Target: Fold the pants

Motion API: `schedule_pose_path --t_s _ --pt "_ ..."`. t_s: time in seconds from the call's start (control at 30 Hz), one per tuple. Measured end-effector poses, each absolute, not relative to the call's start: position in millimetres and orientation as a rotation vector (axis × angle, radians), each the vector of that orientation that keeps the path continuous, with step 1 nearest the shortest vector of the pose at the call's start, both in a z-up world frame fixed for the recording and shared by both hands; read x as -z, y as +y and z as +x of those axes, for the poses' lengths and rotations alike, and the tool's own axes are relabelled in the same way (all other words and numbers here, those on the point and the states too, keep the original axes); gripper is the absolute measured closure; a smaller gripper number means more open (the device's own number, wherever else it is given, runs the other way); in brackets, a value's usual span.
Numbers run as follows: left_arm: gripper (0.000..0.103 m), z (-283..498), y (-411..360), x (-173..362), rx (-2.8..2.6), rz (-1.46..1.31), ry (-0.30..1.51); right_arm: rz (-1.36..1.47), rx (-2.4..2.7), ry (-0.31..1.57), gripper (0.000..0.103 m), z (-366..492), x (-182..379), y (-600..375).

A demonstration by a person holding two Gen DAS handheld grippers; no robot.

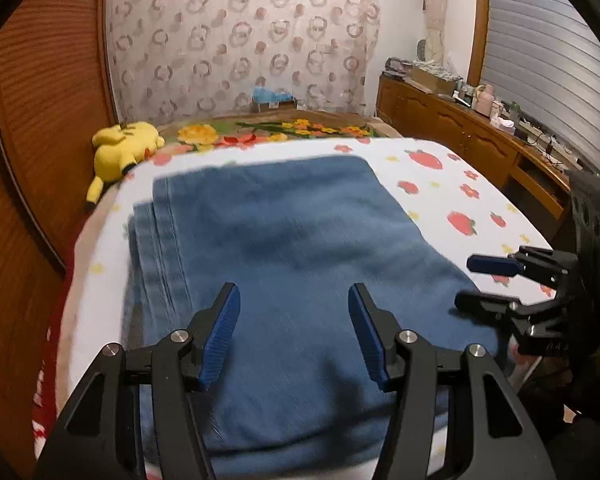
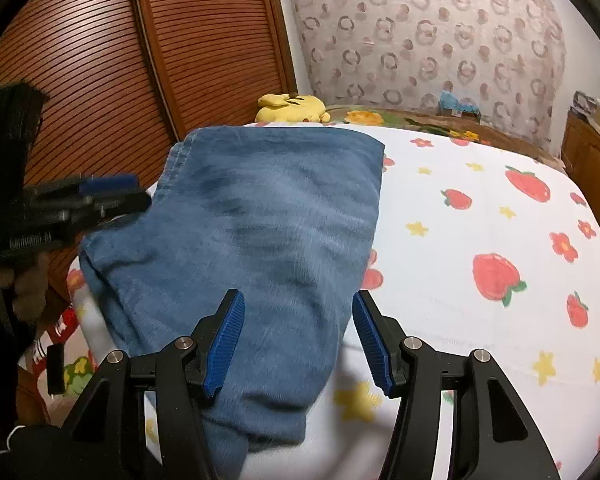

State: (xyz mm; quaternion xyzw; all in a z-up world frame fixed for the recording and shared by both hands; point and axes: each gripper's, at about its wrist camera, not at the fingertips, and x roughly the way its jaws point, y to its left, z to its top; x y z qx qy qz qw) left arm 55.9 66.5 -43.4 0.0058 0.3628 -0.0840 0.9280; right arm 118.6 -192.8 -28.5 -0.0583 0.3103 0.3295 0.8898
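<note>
While the folded blue pants (image 1: 284, 264) lie flat on the strawberry-print sheet (image 1: 432, 184), left gripper (image 1: 294, 336) and right gripper (image 2: 298, 342) hover above them, jaws apart, gripping nothing. Yellow plush toy (image 1: 120, 148) beyond the pants.

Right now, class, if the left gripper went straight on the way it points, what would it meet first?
Most likely the folded blue denim pants on the strawberry-print bedsheet. The left gripper angles down over them with open jaws, nothing between them. Depth is unclear, so where it would land is uncertain.
</note>
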Motion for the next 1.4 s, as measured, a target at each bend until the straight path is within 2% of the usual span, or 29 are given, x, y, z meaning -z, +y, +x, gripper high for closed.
schedule_pose_path --t_s 0.33,1.03,1.4 --pt "0.046 36.7 72.1 69.7 0.116 0.005 0.807 -0.110 -0.680 0.673 0.045 106.6 33.2 -196.6" --pt "0.045 27.4 69.6 89.0 0.058 0.083 0.750 -0.071 -0.651 0.740 0.045 99.7 41.4 -204.0" --pt "0.045 15.0 62.3 84.8 0.116 0.043 0.773 -0.043 -0.677 0.735 0.068 103.0 37.9 -204.9"
